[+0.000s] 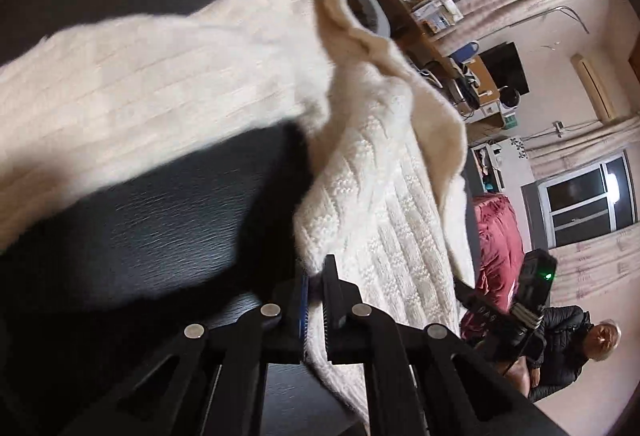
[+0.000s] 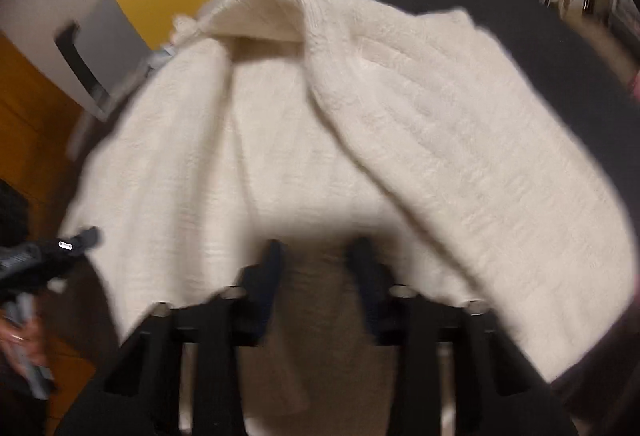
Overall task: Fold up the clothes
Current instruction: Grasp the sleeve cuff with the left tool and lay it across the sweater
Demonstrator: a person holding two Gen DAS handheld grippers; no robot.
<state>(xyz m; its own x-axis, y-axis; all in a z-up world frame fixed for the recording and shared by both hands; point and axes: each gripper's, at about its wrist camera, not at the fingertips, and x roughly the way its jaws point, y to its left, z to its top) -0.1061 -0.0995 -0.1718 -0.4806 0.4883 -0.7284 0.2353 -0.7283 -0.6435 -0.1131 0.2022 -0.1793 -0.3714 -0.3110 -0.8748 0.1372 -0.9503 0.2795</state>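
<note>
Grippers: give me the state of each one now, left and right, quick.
Left gripper: shut on the hem of the cream sweater.
Right gripper: sweater fabric lies between its fingers; the blur hides whether the pads press it.

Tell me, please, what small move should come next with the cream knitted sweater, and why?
Probably lift both grippers together and carry the hem toward the collar. The left gripper is shut on the edge of the cream knitted sweater, and the right gripper has sweater fabric between its jaws.
</note>
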